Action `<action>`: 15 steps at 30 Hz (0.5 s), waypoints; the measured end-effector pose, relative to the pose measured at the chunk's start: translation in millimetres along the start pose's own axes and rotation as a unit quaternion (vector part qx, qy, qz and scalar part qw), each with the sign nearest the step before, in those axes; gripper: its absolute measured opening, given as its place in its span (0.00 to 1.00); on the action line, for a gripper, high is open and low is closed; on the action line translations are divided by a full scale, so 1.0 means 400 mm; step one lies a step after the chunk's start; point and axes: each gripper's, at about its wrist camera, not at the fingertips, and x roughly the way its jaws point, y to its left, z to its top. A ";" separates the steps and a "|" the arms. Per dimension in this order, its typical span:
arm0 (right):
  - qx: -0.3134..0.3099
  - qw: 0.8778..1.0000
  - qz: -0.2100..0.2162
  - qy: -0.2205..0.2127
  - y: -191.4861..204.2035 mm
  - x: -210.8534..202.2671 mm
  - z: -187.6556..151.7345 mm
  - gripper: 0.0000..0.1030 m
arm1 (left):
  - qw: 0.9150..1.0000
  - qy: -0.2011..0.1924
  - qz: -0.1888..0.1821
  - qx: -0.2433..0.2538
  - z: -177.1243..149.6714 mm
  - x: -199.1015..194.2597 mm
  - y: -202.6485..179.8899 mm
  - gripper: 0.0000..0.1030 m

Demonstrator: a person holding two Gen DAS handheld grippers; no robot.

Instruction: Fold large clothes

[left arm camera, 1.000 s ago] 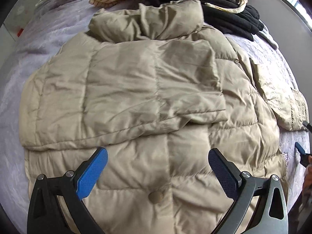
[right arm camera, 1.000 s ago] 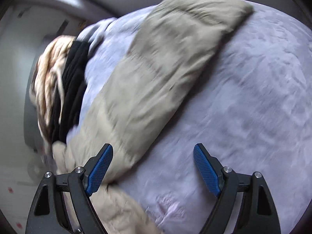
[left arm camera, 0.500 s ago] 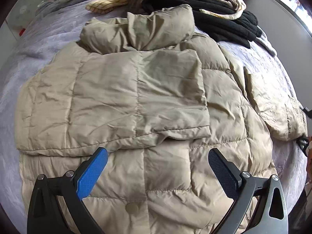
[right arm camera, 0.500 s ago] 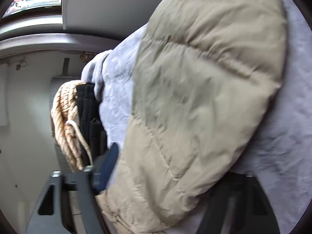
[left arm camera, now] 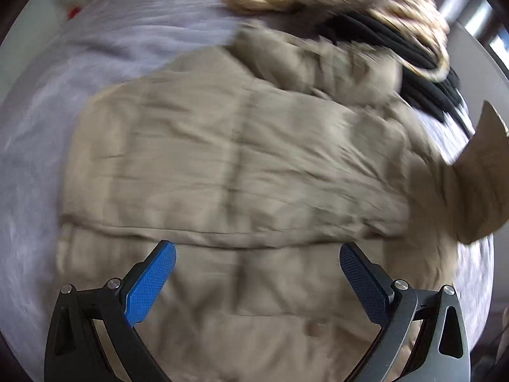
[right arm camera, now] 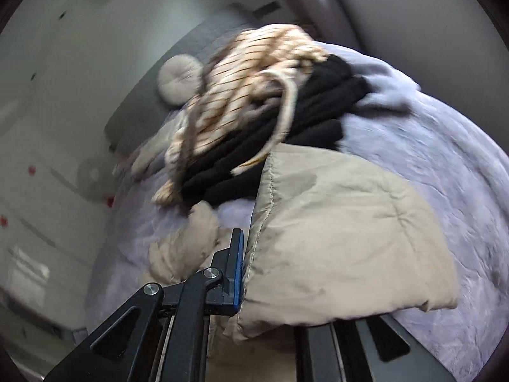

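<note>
Sleeve [right arm camera: 334, 238] of beige puffer jacket [left arm camera: 229, 172], clamped in right gripper [right arm camera: 254, 273] whose jaws just closed, lifted off jacket's right edge, long axis crossing toward jacket's body; left gripper [left arm camera: 257, 273] spread, empty, over jacket's hem.

My bed [left arm camera: 79, 73] wore a lavender plush cover, and the beige quilted jacket [left arm camera: 229, 165] lay spread across its middle. Toward the far edge sat a pile of black garments [right arm camera: 286, 146] with a cream striped one [right arm camera: 241, 89] heaped on top. A round grey cushion [right arm camera: 178, 78] rested near the far corner.
</note>
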 end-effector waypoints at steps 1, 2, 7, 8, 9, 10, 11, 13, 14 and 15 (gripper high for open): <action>-0.039 0.999 -0.002 0.008 0.060 0.021 -0.017 0.11 | 1.000 -0.006 0.006 -0.009 0.002 -0.006 0.022 1.00; -0.087 0.996 -0.007 0.019 0.132 0.053 -0.041 0.11 | 1.000 -0.013 0.010 -0.018 0.005 -0.012 0.046 1.00; -0.238 0.964 -0.045 0.110 0.332 0.231 -0.248 0.11 | 0.997 -0.043 0.038 -0.047 0.018 -0.033 0.159 1.00; -0.252 0.957 -0.054 0.130 0.341 0.262 -0.285 0.11 | 0.997 -0.046 0.043 -0.049 0.021 -0.031 0.172 1.00; -0.261 0.952 -0.065 0.149 0.344 0.293 -0.316 0.11 | 0.996 -0.047 0.047 -0.051 0.023 -0.029 0.186 1.00; -0.267 0.945 -0.081 0.172 0.338 0.330 -0.354 0.11 | 0.996 -0.048 0.050 -0.054 0.023 -0.026 0.195 1.00; -0.269 0.941 -0.091 0.184 0.328 0.348 -0.368 0.14 | 0.996 -0.046 0.050 -0.057 0.024 -0.019 0.204 1.00; -0.262 0.941 -0.100 0.191 0.304 0.361 -0.385 0.20 | 0.996 -0.043 0.047 -0.062 0.027 -0.007 0.214 1.00; -0.254 0.943 -0.093 0.193 0.299 0.357 -0.383 0.29 | 0.996 -0.043 0.046 -0.062 0.028 -0.005 0.213 1.00; -0.244 0.946 -0.084 0.197 0.291 0.351 -0.376 0.38 | 0.996 -0.042 0.044 -0.061 0.029 0.000 0.210 1.00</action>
